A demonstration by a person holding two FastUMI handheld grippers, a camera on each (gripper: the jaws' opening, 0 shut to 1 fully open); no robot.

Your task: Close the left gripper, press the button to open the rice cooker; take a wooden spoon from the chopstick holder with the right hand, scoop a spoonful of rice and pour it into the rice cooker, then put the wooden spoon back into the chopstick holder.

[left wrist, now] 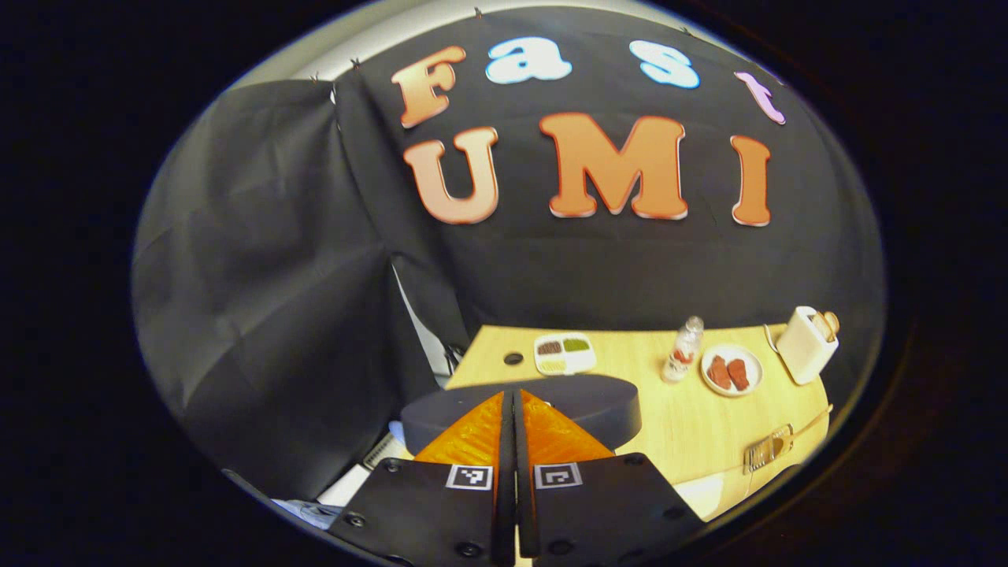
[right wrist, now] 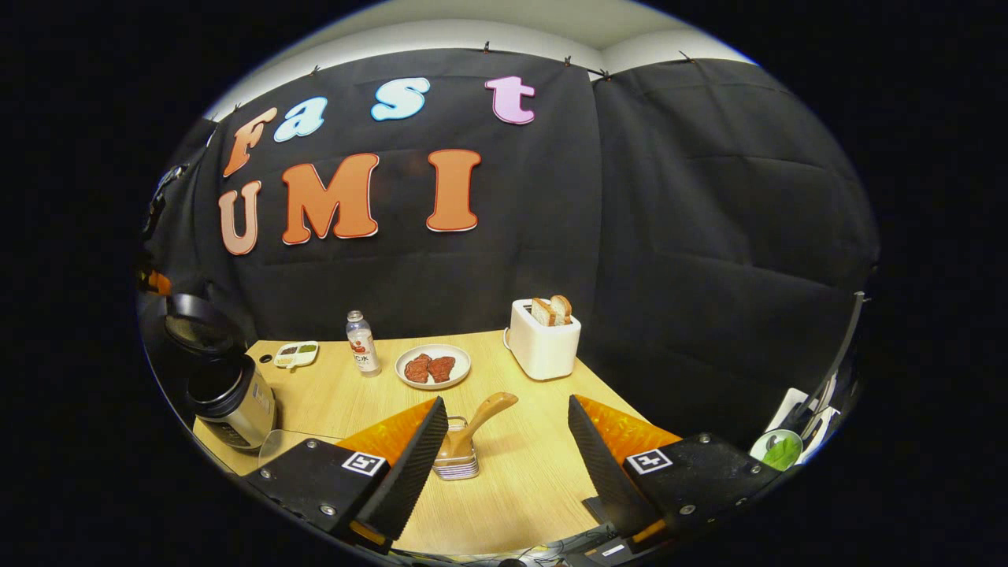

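Rice cooker (right wrist: 228, 398) sits at 9 o'clock in the right gripper view, silver body, dark lid (right wrist: 193, 323) swung up open; in the left gripper view that lid's dark top sits just beyond the fingertips. Wooden spoon (right wrist: 480, 417) stands in the chopstick holder (right wrist: 457, 461) mid-table, handle tilted toward 2 o'clock. Right gripper (right wrist: 504, 449) spread wide, empty, flanking the holder. Left gripper (left wrist: 516, 425) pinched together, nothing between. Beyond: bottle (right wrist: 361, 342), plate of meat (right wrist: 432, 366), toaster (right wrist: 543, 340) with bread, compartment dish (right wrist: 295, 353).
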